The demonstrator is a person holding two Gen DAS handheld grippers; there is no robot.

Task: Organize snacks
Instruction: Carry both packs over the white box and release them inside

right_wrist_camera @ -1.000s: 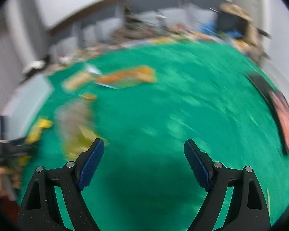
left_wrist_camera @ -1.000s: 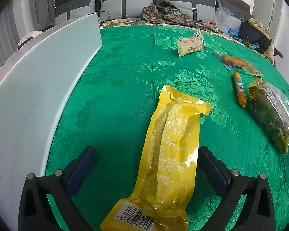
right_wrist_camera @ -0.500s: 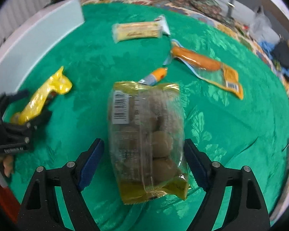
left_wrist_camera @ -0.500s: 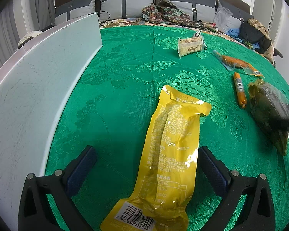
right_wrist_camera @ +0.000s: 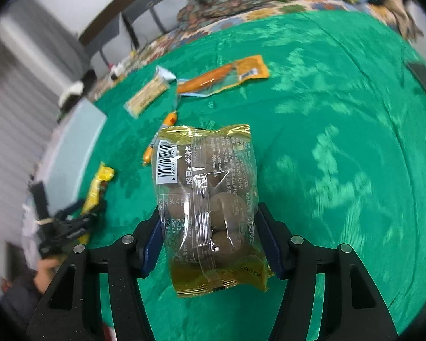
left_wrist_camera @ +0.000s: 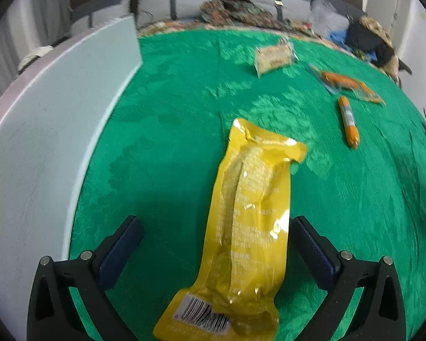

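My right gripper (right_wrist_camera: 210, 236) has just closed on the egg pack (right_wrist_camera: 207, 199); my left gripper (left_wrist_camera: 215, 244) gapes wide around the yellow pack (left_wrist_camera: 250, 227).

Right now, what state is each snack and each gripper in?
egg packet: sealed, clamped by the gripper
right gripper: just closed on it
yellow corn pack: sealed, flat, not gripped
left gripper: open around it
thin sausage stick: lying loose
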